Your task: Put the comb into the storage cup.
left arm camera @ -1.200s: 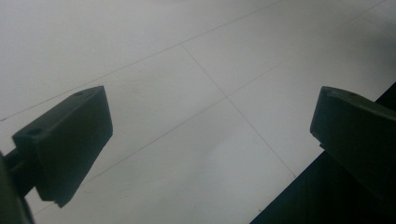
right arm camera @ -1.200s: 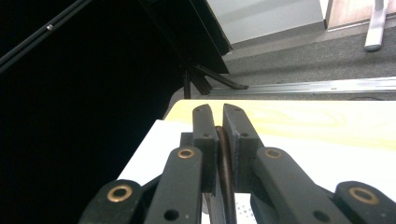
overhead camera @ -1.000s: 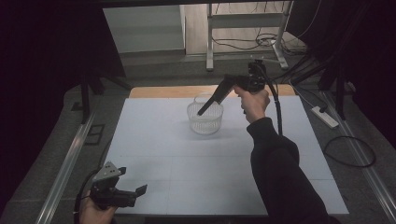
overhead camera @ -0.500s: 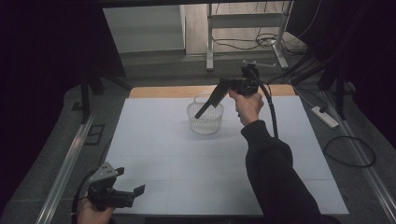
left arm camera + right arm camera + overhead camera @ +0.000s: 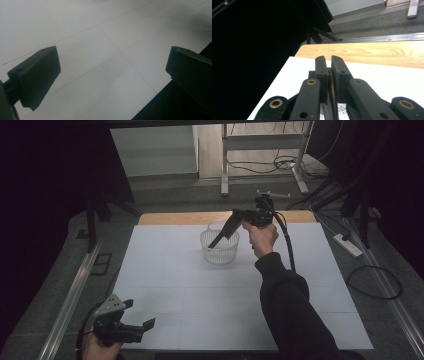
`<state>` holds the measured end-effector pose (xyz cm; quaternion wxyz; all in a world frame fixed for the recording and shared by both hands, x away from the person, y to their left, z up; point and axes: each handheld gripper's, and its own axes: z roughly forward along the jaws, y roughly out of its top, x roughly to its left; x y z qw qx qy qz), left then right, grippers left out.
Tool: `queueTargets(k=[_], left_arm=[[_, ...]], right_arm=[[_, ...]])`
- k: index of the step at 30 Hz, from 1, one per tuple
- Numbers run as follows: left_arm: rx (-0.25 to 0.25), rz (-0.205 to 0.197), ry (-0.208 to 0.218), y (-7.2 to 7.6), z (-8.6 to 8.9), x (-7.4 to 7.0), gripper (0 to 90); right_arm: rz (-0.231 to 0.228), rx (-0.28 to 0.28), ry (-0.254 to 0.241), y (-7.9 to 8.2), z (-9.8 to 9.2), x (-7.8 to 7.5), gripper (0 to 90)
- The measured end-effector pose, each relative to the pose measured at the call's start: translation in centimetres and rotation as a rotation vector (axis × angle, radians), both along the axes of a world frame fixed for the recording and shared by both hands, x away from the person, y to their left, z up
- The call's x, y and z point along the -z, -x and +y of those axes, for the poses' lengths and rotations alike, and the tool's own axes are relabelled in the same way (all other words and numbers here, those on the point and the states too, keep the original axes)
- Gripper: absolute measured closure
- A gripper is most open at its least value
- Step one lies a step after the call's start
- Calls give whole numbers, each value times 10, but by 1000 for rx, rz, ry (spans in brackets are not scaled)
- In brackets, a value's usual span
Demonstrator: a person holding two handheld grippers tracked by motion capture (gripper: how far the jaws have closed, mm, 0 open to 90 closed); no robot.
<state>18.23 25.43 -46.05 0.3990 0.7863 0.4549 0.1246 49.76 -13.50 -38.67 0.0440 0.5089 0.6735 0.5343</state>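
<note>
White table (image 5: 200, 295), one basket, two grippers.
The table lies bare but for a perforated basket (image 5: 220, 251) near its far edge. The right gripper (image 5: 216, 242) angles down over the basket, jaws clenched on a thin dark strip, likely to drop it in. The left gripper (image 5: 147, 324) idles at the near corner, jaws released.

No readable text, label, brand, number or sign anywhere. White table sheet (image 5: 165, 270) blank, thin seam lines only. Basket (image 5: 220, 247) unmarked. Right gripper (image 5: 328, 60) jaws plain black, brass rivets, no lettering. Left gripper (image 5: 112, 67) jaws plain black. Grey plate (image 5: 111, 305) on left gripper too small to show any marking. Power strip (image 5: 348, 245) on floor: no legible print.
</note>
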Motion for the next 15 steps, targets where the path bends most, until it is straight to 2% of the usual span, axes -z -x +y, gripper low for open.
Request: queueTargets(k=[9,15], left_arm=[[-1,0,1,0,0,0,2],[0,1,2,0,0,0,2]], right_arm=[[14,-6,6,-1,4,11,841],[18,1,-15,-1,2,19,841]])
